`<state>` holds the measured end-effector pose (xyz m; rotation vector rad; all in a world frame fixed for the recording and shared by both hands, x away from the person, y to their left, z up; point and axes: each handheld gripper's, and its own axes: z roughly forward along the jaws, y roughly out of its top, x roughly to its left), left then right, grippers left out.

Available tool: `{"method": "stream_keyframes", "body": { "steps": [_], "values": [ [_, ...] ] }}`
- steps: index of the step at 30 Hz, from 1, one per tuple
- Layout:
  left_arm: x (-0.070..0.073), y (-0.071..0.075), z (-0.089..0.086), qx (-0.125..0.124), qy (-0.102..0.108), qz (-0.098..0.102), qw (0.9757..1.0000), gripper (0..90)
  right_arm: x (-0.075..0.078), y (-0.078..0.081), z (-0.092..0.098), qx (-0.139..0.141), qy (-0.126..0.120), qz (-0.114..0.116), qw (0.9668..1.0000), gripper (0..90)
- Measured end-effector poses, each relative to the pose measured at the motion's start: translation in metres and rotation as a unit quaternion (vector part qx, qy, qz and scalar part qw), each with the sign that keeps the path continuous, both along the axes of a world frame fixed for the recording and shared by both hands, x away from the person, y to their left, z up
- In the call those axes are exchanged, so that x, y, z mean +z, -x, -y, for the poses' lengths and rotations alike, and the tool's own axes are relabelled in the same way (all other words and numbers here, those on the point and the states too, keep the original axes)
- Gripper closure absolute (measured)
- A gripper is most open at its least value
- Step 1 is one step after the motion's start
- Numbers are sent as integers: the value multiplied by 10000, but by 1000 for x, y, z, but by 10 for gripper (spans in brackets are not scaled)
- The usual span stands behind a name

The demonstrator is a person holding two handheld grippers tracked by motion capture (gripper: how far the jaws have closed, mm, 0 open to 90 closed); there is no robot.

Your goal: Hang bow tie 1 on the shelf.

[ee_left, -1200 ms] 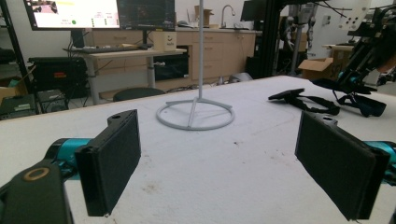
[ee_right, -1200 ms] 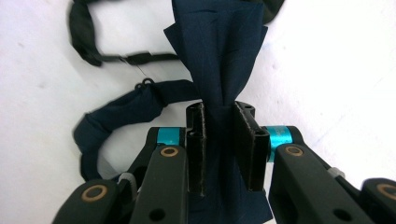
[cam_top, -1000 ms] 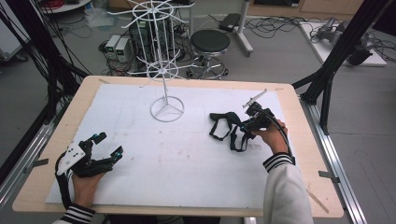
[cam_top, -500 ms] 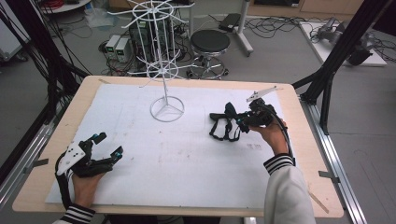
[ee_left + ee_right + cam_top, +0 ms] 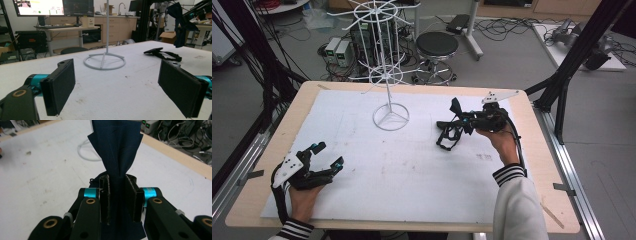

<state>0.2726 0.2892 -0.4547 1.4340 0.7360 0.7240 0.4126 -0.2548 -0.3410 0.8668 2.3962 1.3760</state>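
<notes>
Your right gripper point(image 5: 117, 197) was clamped on the bow tie point(image 5: 116, 142), pads pinching the pleated middle, dark blue cloth fanning out past the jaws. In the high view the right gripper point(image 5: 467, 121) sat over the right half of the table point(image 5: 532, 165), tie point(image 5: 457, 107) raised off the white mat point(image 5: 412, 170), its black strap point(image 5: 447, 137) drooping with the lower end at or just above the mat. The left gripper view caught the tie point(image 5: 178, 22) hanging up at the right, strap point(image 5: 162, 53) lying on the mat below it.

Your left gripper point(image 5: 117, 85) had its jaws wide apart, nothing between them, parked low at the near left corner point(image 5: 319, 162), well apart from the tie.

The white wire rack point(image 5: 384, 60) stood upright on its ring base point(image 5: 390, 116) mid-table toward the far edge, between the two grippers and closer to the right one.

Risks, as I judge them: the grip was on soft cloth only, so a quick swing could let the tie slide out. The loose strap could drag on the mat or snag the ring base or a lower hook on the way in. The rack looks light, so a bump from the gripper or a tug on a caught strap could tip it. The left gripper was too far off to steady it.
</notes>
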Motion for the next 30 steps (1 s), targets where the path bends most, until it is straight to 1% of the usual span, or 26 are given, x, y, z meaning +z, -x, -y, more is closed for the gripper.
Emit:
{"method": "stream_keyframes", "body": {
  "steps": [1, 2, 3, 5, 7, 9, 10, 11, 12, 13, 17, 19, 20, 23, 26, 30],
  "values": [
    [0, 0, 0, 0, -3, -1, 10000, 147, 1, 0, 0, 25, -51, 28, 10000, 759],
    [0, 0, 0, 0, 0, 0, 10000, 147, 2, 1, -1, 23, -126, 128, 9998, 759],
    [0, 0, 0, -3, -2, -4, 10000, 147, 2, 1, -1, 23, -126, 128, 9998, 759],
    [0, 0, 0, 0, -2, 0, 10000, 147, 4, 2, -1, 34, -214, 249, 9995, 759],
    [0, 0, 0, 0, -2, 1, 10000, 147, 6, 3, -2, 108, -304, 397, 9987, 759],
    [0, 0, 0, 0, -3, -1, 10000, 147, 8, 4, -2, 189, -549, 542, 9968, 759],
    [0, 0, 0, 0, -3, 0, 10000, 147, 8, 4, -2, 189, -549, 542, 9968, 759],
    [0, 0, 0, 0, -4, 0, 10000, 147, 9, 5, -3, 217, -604, 612, 9961, 759],
    [0, 0, 0, 0, -3, -1, 10000, 147, 9, 5, -3, 223, -625, 633, 9958, 759],
    [0, 0, 0, -3, -6, -3, 10000, 147, 10, 5, -3, 256, -723, 700, 9946, 759],
    [0, 0, 0, -1, -2, 0, 10000, 147, 14, 6, -5, 210, -962, 806, 9919, 759],
    [0, 0, 0, -2, -1, -1, 10000, 147, 15, 6, -6, 225, -993, 801, 9916, 759],
    [0, 0, 0, -2, 0, -1, 10000, 147, 16, 6, -7, 241, -992, 847, 9912, 759],
    [0, 0, 0, 4, 2, -3, 10000, 147, 19, 5, -11, 253, -987, 888, 9908, 759],
    [0, 0, 0, 3, -1, -9, 10000, 147, 21, 5, -15, 263, -1065, 935, 9896, 759],
    [0, 0, 0, 6, -11, -5, 10000, 147, 21, 4, -20, 268, -1073, 941, 9894, 759]
  ]
}}
